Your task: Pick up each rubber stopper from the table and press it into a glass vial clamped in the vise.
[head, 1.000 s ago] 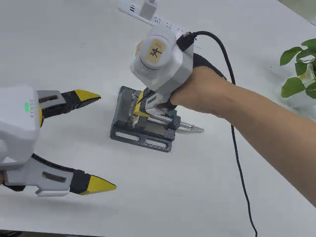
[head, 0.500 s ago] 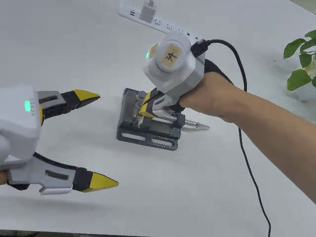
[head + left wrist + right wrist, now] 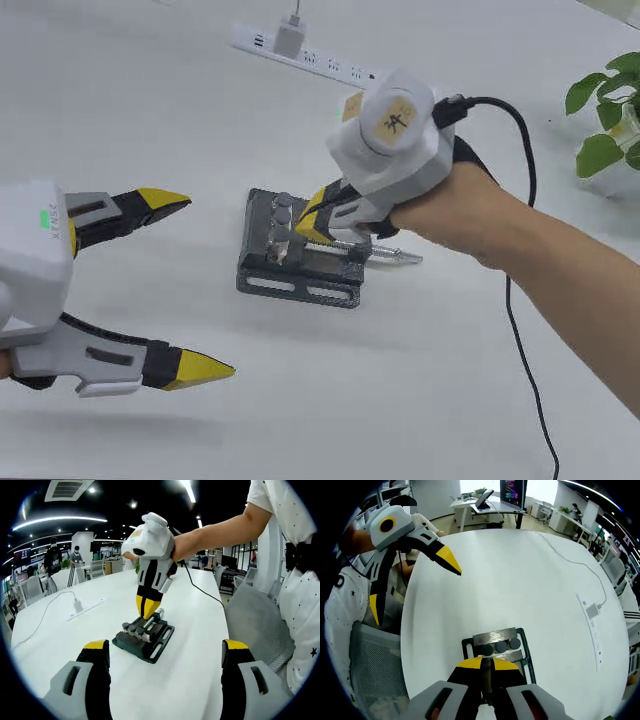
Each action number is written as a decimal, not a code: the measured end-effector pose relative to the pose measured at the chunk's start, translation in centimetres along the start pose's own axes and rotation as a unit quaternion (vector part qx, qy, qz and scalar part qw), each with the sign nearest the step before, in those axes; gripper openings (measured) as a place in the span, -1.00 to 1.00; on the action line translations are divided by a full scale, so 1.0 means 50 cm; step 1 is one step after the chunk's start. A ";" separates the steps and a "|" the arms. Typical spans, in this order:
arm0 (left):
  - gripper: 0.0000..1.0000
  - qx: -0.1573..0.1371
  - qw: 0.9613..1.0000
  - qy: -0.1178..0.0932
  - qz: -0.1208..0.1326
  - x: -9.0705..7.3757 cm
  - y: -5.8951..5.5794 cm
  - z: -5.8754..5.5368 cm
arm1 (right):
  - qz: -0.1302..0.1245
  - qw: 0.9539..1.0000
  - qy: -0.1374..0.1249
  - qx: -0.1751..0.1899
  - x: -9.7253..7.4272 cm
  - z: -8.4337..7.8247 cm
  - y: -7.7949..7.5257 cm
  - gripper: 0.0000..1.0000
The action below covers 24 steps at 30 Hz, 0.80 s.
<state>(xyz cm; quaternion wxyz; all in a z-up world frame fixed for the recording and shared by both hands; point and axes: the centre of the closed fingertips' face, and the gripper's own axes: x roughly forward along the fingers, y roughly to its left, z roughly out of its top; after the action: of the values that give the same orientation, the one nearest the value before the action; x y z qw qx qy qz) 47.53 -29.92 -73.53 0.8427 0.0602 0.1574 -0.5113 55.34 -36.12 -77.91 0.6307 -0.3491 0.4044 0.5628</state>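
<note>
A dark grey vise (image 3: 300,272) sits mid-table with small glass vials (image 3: 282,216) clamped in it. In the right gripper view three vials capped with dark rubber stoppers (image 3: 500,646) line up between the vise (image 3: 517,632) jaws. My right gripper (image 3: 306,230) is shut, its yellow tips just right of the vials and above the vise. It appears with nothing held in its own view (image 3: 487,665). My left gripper (image 3: 205,288) hangs wide open and empty, left of the vise. From the left gripper (image 3: 165,650), the right gripper (image 3: 147,606) hovers over the vise (image 3: 150,642).
A white power strip (image 3: 300,55) with a plugged charger lies at the far edge. A black cable (image 3: 525,300) trails from the right gripper along the table. A green plant (image 3: 608,120) stands at the right. The vise screw (image 3: 392,257) sticks out rightward.
My right gripper has risen and drawn back to the right off the vise, uncovering the stoppered vials. The left gripper has stayed open in place. The head camera shifted.
</note>
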 end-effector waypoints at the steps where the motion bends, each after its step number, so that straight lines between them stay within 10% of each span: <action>1: 0.84 0.000 1.000 -0.001 0.001 -0.001 0.001 0.001 | -0.001 1.000 -0.010 0.013 -0.004 -0.001 0.002 -0.96; 24: 0.95 0.001 0.999 0.036 0.011 0.011 0.023 -0.028 | -0.040 0.981 -0.137 0.134 -0.073 -0.113 0.043 -0.10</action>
<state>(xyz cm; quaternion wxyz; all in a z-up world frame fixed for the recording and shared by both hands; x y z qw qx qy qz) 48.51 -29.50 -75.09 0.8423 0.0806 0.1863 -0.4993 52.38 -42.46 -77.02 0.7434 -0.1968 0.3714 0.5203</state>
